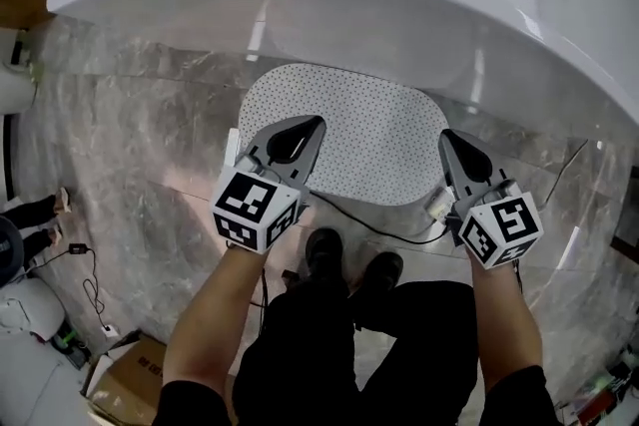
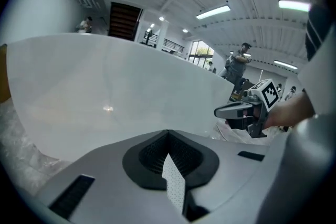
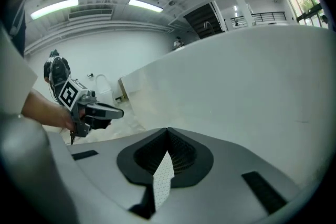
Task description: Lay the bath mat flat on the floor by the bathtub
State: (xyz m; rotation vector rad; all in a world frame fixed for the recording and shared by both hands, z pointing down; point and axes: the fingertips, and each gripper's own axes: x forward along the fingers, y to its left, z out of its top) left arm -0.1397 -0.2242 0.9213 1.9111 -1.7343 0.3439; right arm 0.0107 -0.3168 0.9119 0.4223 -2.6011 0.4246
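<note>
bath mat (image 1: 344, 130): white and speckled, spread open in front of the bathtub (image 1: 399, 5), its long side running along the tub wall. the far edge is close to the base of the tub.
left gripper (image 1: 298, 133): jaws closed on the near left part of the mat. a thin speckled strip shows pinched between the pads.
right gripper (image 1: 455, 153): jaws closed on the near right edge, with the same sliver of mat between the pads.
why held so: a grip on each end of the near edge keeps the mat stretched wide, so it should go down without folds.
contact with floor (image 1: 150, 145): the near edge looks slightly raised. whether the far part already rests on the marble cannot be told.
step in hand: likely lowering and squaring the mat to the tub.
still to do: set the near edge down, then let go on both sides.
watch for: a black cable (image 1: 379, 232) lies just behind the mat, near the person's shoes (image 1: 349, 264).
</note>
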